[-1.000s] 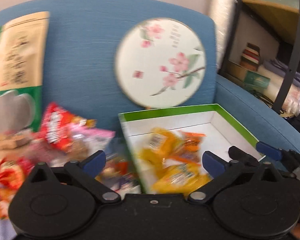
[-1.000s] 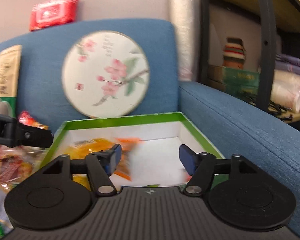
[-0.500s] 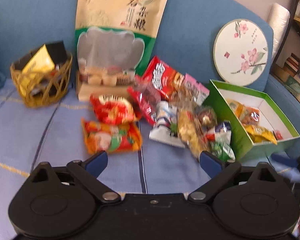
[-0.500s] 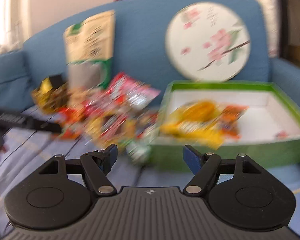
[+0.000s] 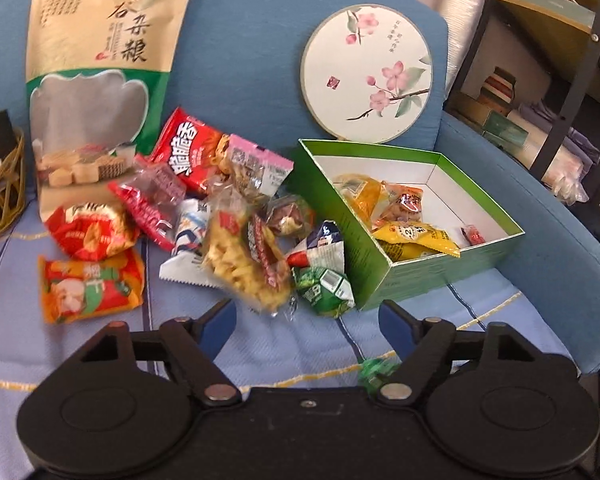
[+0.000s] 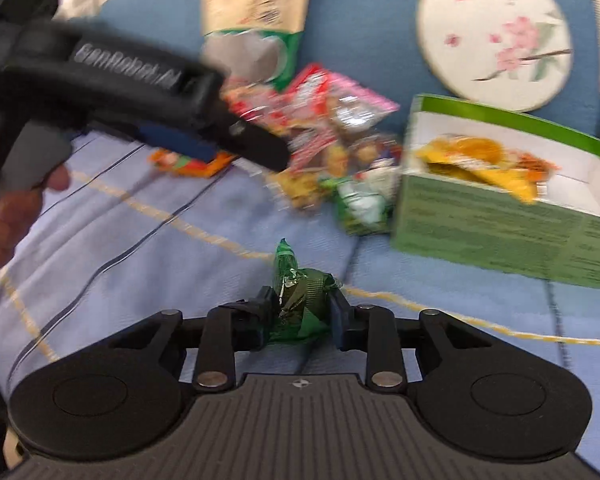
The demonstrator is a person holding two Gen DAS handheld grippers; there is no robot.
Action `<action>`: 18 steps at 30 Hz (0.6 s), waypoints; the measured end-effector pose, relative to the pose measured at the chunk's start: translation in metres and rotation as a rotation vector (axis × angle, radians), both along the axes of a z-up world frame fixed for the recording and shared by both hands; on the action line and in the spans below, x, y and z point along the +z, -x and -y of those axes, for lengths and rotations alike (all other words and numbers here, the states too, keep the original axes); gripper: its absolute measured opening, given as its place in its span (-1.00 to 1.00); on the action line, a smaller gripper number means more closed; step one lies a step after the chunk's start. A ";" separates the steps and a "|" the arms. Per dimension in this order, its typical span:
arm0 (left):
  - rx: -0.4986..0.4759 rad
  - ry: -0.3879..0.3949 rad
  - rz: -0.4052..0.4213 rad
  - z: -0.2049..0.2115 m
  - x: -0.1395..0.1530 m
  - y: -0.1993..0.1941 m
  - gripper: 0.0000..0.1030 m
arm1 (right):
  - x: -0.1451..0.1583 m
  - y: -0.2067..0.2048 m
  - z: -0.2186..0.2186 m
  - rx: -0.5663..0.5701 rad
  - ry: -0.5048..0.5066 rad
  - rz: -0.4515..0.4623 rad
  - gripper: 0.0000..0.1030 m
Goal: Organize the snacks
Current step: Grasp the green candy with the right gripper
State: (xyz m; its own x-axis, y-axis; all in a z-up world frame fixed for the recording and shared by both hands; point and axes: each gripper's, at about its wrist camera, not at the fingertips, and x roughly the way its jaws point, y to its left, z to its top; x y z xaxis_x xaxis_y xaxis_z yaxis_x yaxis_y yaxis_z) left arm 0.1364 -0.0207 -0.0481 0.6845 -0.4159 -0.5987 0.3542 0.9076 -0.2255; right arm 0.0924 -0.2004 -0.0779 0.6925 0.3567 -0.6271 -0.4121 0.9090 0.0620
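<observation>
A pile of snack packets (image 5: 220, 224) lies on the blue sofa seat, left of a green box (image 5: 440, 280) that holds yellow and orange packets (image 5: 404, 220). My left gripper (image 5: 308, 328) is open and empty, just in front of the pile. My right gripper (image 6: 300, 316) is shut on a small green foil candy (image 6: 300, 300), low over the seat in front of the box (image 6: 500, 232). The candy also shows in the left wrist view (image 5: 374, 372). The left gripper's body (image 6: 140, 88) crosses the right wrist view at upper left.
A tall beige and green bag (image 5: 100, 80) and a round flowered fan (image 5: 366, 76) lean on the sofa back. A wicker basket (image 5: 0, 200) stands at far left. A shelf unit (image 5: 560, 60) stands right of the sofa arm.
Both grippers pulled back from the box to the front of the seat. My right gripper went from open to shut on the green candy. The left gripper stayed open.
</observation>
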 end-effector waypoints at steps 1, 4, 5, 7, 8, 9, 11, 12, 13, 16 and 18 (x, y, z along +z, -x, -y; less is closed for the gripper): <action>0.011 -0.009 0.002 0.001 0.000 -0.002 1.00 | 0.000 -0.002 0.005 -0.016 -0.007 -0.001 -0.03; 0.073 -0.023 0.019 -0.002 0.000 -0.011 1.00 | 0.000 -0.006 0.012 -0.045 -0.025 -0.005 -0.03; 0.097 -0.024 0.026 -0.005 0.001 -0.014 1.00 | 0.000 -0.006 0.013 -0.047 -0.028 -0.006 -0.03; 0.128 -0.026 0.036 -0.012 0.002 -0.020 1.00 | -0.001 -0.007 0.012 -0.048 -0.027 -0.007 -0.02; 0.144 -0.033 0.036 -0.016 0.001 -0.023 1.00 | -0.001 -0.006 0.012 -0.044 -0.025 -0.009 -0.02; 0.160 -0.043 0.038 -0.020 0.001 -0.026 1.00 | -0.002 -0.005 0.012 -0.040 -0.023 -0.011 -0.02; 0.194 -0.060 0.038 -0.028 0.000 -0.034 1.00 | -0.003 -0.006 0.009 -0.032 -0.019 -0.011 -0.02; 0.211 -0.064 0.028 -0.033 -0.002 -0.038 1.00 | -0.003 -0.006 0.008 -0.025 -0.020 -0.011 -0.02; 0.229 -0.055 0.011 -0.039 -0.004 -0.042 0.96 | -0.003 -0.006 0.007 -0.020 -0.021 -0.010 -0.02; 0.243 0.012 -0.041 -0.051 -0.006 -0.045 0.79 | -0.003 -0.005 0.004 -0.007 -0.020 -0.010 -0.01; 0.222 0.034 -0.031 -0.048 -0.001 -0.041 0.77 | -0.004 -0.005 0.001 0.003 -0.019 -0.013 -0.01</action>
